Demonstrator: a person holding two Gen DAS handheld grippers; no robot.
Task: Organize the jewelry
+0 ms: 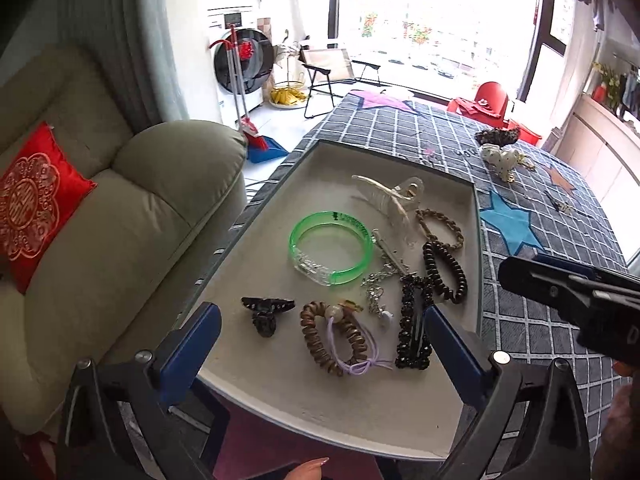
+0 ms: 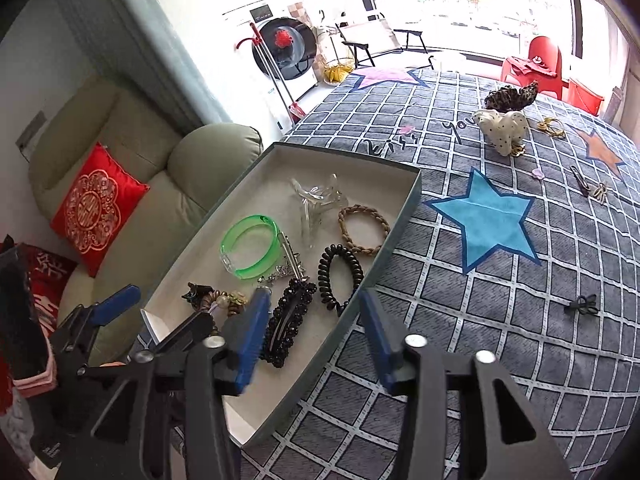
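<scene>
At the far left a beige sofa (image 1: 120, 240) carries a red embroidered cushion (image 1: 36, 204); neither belongs to the sorting. Next comes the shallow grey box (image 2: 404, 216), set on the grid-patterned bedspread (image 2: 520, 320) at the bed's sofa-side edge, probably so both tools can reach it. The left gripper (image 1: 320, 344) hovers over the box's near end with its jaws spread wide and nothing between them, seemingly placed to release or choose a piece.

Inside the box, from left: a black claw clip (image 1: 266, 312), a brown spiral hair tie (image 1: 320, 340) tangled with a lilac elastic (image 1: 360, 360), a green translucent bangle (image 1: 330, 248), a silver chain (image 1: 376, 284), a black beaded barrette (image 1: 414, 320), a black coil hair tie (image 1: 444, 272), a braided tan bracelet (image 1: 440, 228) and, toward the far wall, a clear claw clip (image 1: 396, 200). They lie loose and partly overlapping, so the box serves as a catch-all, not a divided tray.

The right gripper (image 2: 316, 344) straddles the box's right wall, jaws well apart and empty, one finger over the interior and one over the bedspread.

Farther right, pieces not yet gathered lie well apart on the bedspread: a small black clip (image 2: 582, 306), a leopard-print scrunchie (image 2: 512, 98) beside a white dotted bow (image 2: 504, 126), gold-coloured pieces (image 2: 552, 126) and a thin dark hairpin (image 2: 580, 180). By my judgement the work is mostly done, with these remaining
</scene>
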